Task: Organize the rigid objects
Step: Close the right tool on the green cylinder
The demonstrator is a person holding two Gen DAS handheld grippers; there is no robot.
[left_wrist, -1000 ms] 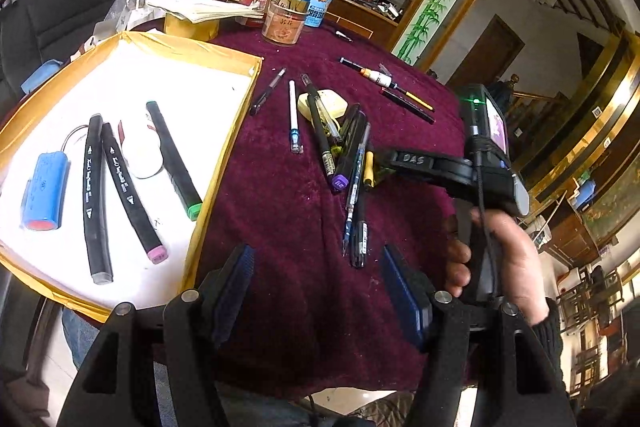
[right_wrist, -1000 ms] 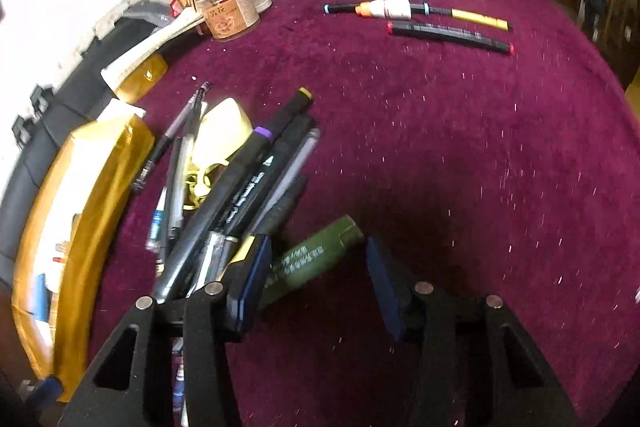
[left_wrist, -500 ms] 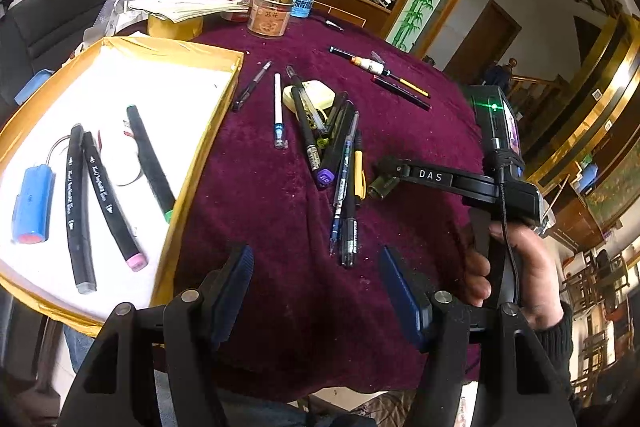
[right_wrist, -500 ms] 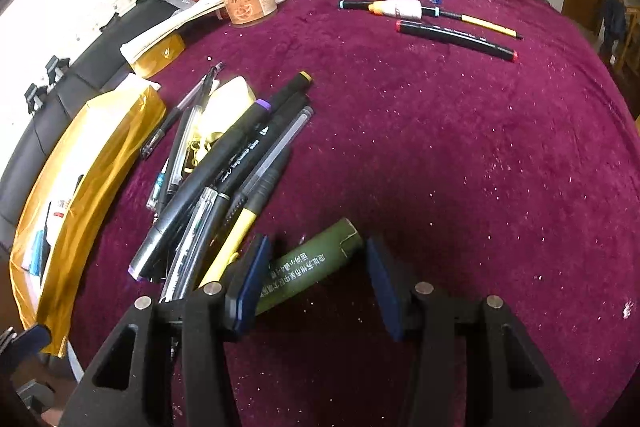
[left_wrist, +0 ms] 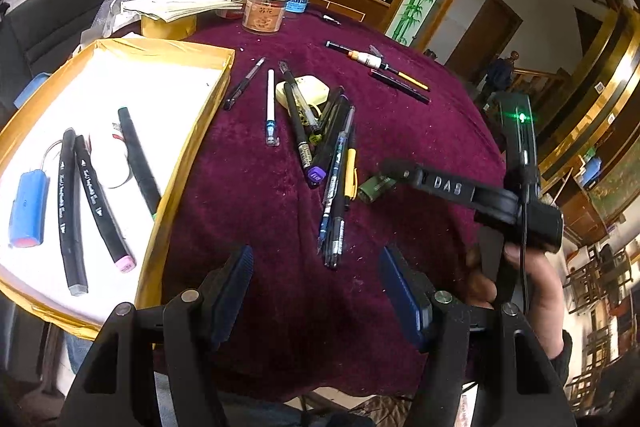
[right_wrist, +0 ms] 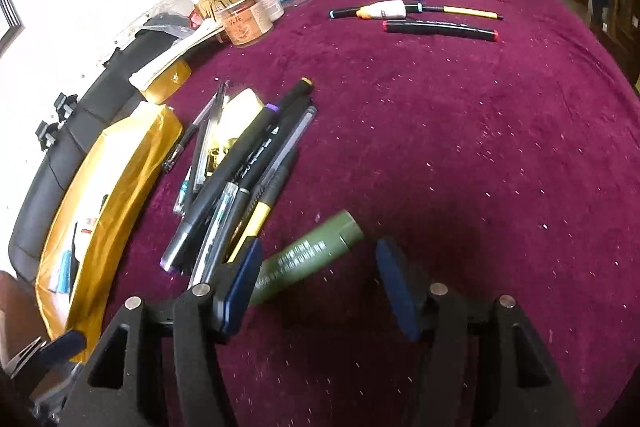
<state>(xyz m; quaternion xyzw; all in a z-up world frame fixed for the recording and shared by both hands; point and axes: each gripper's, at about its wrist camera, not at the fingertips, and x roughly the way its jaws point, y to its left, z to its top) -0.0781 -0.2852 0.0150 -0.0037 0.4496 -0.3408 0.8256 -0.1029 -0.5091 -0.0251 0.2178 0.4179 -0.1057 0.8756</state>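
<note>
While straddling green tube: right gripper (right_wrist: 318,285), pads spread wide, nothing clamped; seen from the side in left view too (left_wrist: 400,173)
Green tube (right_wrist: 308,257): olive cylinder lying flat on cloth, tilted, cap end pointing away; near end touching or just beside the left pad (right_wrist: 240,283), contact hard to confirm at this angle; far pad apart from it
Left gripper (left_wrist: 316,287): pads wide apart, empty, hovering over bare cloth at near table edge
Right hand (left_wrist: 536,283): wrapped round right gripper handle, right side of left view
Pen pile (left_wrist: 332,147): mixed pens and markers overlapping mid-table, purple-capped marker (left_wrist: 316,173) and yellow-barrelled pen (left_wrist: 350,171) at near end; green tube just right of pile
White pen (left_wrist: 271,107): alone, between pile and tray
Gold tray (left_wrist: 188,131): left of pile, white floor; holding three black markers (left_wrist: 94,187) and blue block (left_wrist: 28,205)
Red-tipped marker (right_wrist: 440,28): far side of cloth, well apart from pile, beside glue bottle (right_wrist: 384,10)
Jars (left_wrist: 266,7): far table edge, upright
Cloth (right_wrist: 460,147): maroon, covering table
</note>
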